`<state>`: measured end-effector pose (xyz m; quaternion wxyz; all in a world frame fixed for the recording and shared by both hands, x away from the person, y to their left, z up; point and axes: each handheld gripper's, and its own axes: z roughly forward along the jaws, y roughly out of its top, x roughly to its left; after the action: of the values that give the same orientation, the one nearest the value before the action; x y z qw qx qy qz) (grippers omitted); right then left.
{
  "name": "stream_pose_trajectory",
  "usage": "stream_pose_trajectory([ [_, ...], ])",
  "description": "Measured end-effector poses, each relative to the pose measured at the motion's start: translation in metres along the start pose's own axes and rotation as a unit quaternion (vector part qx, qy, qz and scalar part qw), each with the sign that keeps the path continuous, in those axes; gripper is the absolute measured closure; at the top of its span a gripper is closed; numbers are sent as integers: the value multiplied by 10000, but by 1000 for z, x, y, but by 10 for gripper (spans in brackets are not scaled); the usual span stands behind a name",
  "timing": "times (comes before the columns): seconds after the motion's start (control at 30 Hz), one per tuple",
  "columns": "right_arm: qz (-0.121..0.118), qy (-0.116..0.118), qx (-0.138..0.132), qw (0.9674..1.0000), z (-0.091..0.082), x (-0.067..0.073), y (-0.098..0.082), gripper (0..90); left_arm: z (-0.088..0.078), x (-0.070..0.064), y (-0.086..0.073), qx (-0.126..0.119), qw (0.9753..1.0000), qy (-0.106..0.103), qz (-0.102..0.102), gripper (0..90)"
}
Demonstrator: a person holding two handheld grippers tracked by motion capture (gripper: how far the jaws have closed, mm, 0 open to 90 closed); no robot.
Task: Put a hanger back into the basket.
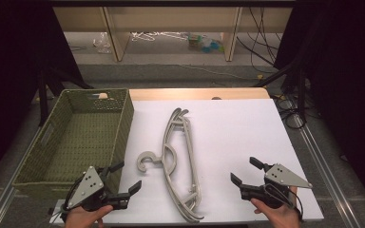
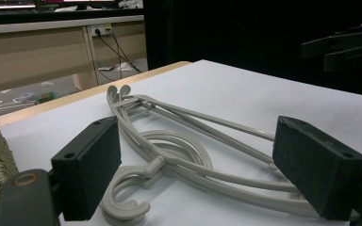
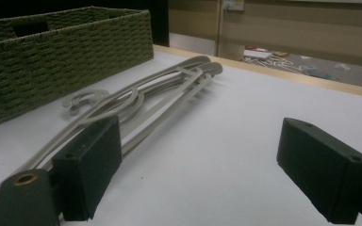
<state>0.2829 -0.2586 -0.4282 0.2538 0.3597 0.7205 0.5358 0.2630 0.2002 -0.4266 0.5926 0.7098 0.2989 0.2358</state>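
Observation:
A stack of grey plastic hangers [image 1: 178, 161] lies on the white tabletop [image 1: 237, 123], running from near to far, with the hooks [image 1: 146, 160] pointing toward a green woven basket [image 1: 83, 137] at the left. My left gripper [image 1: 128, 175] is at the near left beside the basket's corner, open, nothing between its jaws. My right gripper [image 1: 244, 169] is at the near right, open too and holding nothing. The left gripper [image 2: 198, 162] view looks across the hangers [image 2: 193, 117] with the other gripper [image 2: 344, 47] beyond them. In the right gripper [image 3: 202, 160] view, the hangers [image 3: 169, 84] and the basket [image 3: 66, 52] lie ahead.
The basket holds nothing that I can see. A wooden strip [image 1: 195, 93] edges the table's far side. Beyond it, the floor has furniture legs [image 1: 116, 38], cables [image 1: 261, 42] and small clutter [image 1: 204, 42]. Dark stands and drapes flank both sides.

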Motion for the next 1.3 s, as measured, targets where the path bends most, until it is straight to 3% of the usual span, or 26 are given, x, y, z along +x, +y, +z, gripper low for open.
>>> stream_pose_trajectory([
  [0.2, -4, 14, -62, 10000, 2, 0, 0, 155, 0, 0, 0, 5, 10000, -11, -12, 157],
  [0.53, -4, 87, 204, 9998, 7, 3, 1, 160, 0, 0, 0, 7, 10000, -14, -53, 157],
  [0.73, -7, 223, 397, 9990, 17, 12, 8, 170, 1, 0, 0, 13, 10000, -3, -28, 157],
  [0.83, -148, 357, 469, 9981, 25, 22, 15, 191, 1, 0, 0, 18, 10000, -2, 12, 157],
  [0.9, -131, 542, 649, 9963, 30, 30, 21, 196, 1, 0, 0, 14, 10000, -2, 3, 157],
  [1.0, -287, 729, 816, 9936, 39, 41, 29, 226, 2, 0, 0, 13, 10000, -1, -7, 157],
  [1.07, -339, 833, 948, 9914, 47, 48, 33, 243, 2, -1, -1, 13, 9999, 26, -150, 157],
  [1.13, -399, 987, 1052, 9887, 54, 55, 37, 249, 2, 0, -1, -47, 10000, -21, -39, 157],
  [1.3, -377, 1277, 1498, 9797, 72, 72, 43, 261, 2, 0, 0, -9, 10000, 1, -24, 157],
])
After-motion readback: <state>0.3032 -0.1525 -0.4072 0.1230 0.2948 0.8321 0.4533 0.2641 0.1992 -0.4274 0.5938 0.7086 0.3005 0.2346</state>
